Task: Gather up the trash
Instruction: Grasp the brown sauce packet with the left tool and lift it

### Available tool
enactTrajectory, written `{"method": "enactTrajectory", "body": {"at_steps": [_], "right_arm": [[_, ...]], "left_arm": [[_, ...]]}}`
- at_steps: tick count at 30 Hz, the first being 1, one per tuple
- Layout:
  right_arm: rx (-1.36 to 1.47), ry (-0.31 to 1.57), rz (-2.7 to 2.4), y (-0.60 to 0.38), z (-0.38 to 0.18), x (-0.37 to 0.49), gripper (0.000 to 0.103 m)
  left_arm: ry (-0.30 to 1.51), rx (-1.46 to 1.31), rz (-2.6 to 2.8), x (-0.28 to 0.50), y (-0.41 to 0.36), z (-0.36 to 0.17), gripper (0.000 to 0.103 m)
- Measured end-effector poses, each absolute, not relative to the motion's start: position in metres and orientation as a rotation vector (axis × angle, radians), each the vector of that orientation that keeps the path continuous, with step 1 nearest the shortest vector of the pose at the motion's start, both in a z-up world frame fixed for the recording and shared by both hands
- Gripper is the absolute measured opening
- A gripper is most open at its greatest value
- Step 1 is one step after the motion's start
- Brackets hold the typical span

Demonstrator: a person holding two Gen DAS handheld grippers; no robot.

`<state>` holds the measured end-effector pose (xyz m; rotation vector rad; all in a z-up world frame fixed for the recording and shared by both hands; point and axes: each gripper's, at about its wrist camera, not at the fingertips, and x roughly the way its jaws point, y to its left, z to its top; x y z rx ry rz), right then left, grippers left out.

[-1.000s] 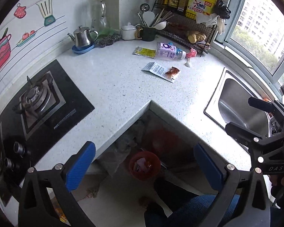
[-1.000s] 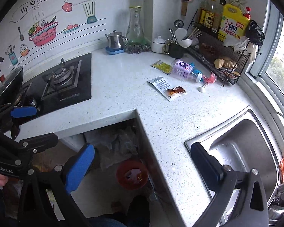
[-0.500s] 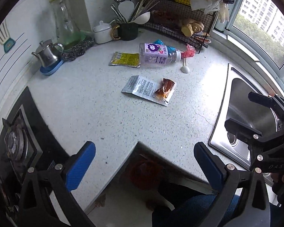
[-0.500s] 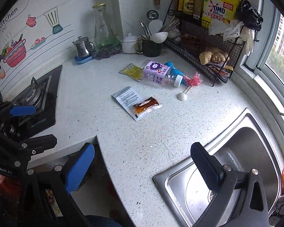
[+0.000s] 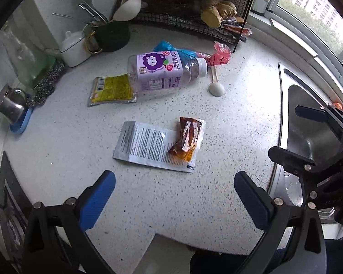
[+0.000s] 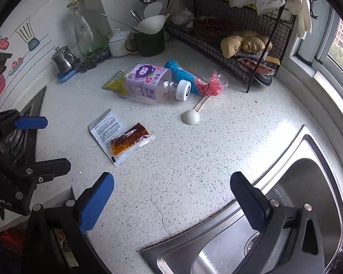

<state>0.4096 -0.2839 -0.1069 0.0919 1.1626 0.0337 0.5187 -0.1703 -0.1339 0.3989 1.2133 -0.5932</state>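
Trash lies on the white speckled counter [image 5: 64,141]. A silver printed packet [image 5: 148,147] [image 6: 106,127] has a reddish sauce sachet [image 5: 188,138] [image 6: 129,138] on its end. Behind them lie an empty plastic bottle [image 5: 162,74] [image 6: 153,84] with a purple label, a yellow packet [image 5: 112,89] [image 6: 115,83], a blue and red wrapper [image 5: 218,56] [image 6: 199,83] and a white spoon [image 5: 216,86] [image 6: 192,114]. My left gripper [image 5: 175,195] is open, just short of the silver packet. My right gripper [image 6: 171,197] is open over the counter by the sink, holding nothing.
A steel sink [image 6: 285,217] [image 5: 313,137] is at the right. A black wire rack [image 6: 235,36] with ginger, a dark utensil mug [image 6: 148,42], a white jar [image 6: 117,45], a glass carafe [image 6: 83,34] and a small steel pot [image 6: 64,59] line the back. The hob [image 6: 22,134] is at the left.
Both grippers have moved forward over the counter toward the trash, which now looks much larger. The red bin under the counter has left both views. Both stay open.
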Motion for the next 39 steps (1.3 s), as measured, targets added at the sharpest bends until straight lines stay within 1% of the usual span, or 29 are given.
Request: {"method": "enactTrajectory", "body": {"at_steps": [2,6,10,13,14,16,18,20,21,23,26,30,36,39], "right_arm": [[0.091,1.177,0.032,-0.29,-0.115,0.416,0.102],[0.091,1.205,0.024,-0.303,-0.132,0.429,0.102],[0.112,1.229,0.016,-0.314,-0.148,0.438,0.102],[0.141,1.243,0.002,-0.322,-0.156,0.441,0.102],[0.15,1.247,-0.004,-0.324,-0.156,0.442,0.102],[0.164,1.251,-0.021,-0.329,-0.158,0.443,0.102],[0.182,1.253,-0.033,-0.335,-0.16,0.443,0.102],[0.2,1.257,-0.041,-0.34,-0.161,0.443,0.102],[0.204,1.259,-0.042,-0.341,-0.162,0.443,0.102],[0.205,1.265,-0.043,-0.343,-0.162,0.444,0.102],[0.198,1.258,-0.032,-0.339,-0.157,0.446,0.102],[0.181,1.249,-0.004,-0.331,-0.152,0.449,0.102],[0.152,1.233,0.11,-0.302,-0.142,0.459,0.102],[0.122,1.228,0.184,-0.279,-0.138,0.468,0.102]], "left_arm": [[1.234,0.413,-0.604,0.529,-0.179,-0.145,0.103],[1.286,0.431,-0.627,0.546,-0.195,-0.17,0.094],[1.329,0.457,-0.643,0.556,-0.209,-0.193,0.089],[1.367,0.479,-0.652,0.558,-0.218,-0.207,0.076],[1.38,0.493,-0.649,0.557,-0.22,-0.211,0.067],[1.374,0.53,-0.637,0.555,-0.224,-0.215,0.061],[1.364,0.527,-0.641,0.553,-0.226,-0.212,0.039],[1.371,0.503,-0.645,0.553,-0.226,-0.209,0.031],[1.375,0.482,-0.651,0.554,-0.225,-0.207,0.024],[1.379,0.445,-0.66,0.554,-0.222,-0.204,0.017],[1.366,0.403,-0.66,0.553,-0.215,-0.194,0.013],[1.341,0.339,-0.646,0.546,-0.194,-0.172,0.013],[1.313,0.27,-0.551,0.543,-0.138,-0.146,0.013],[1.307,0.221,-0.487,0.545,-0.112,-0.145,0.013]]}}
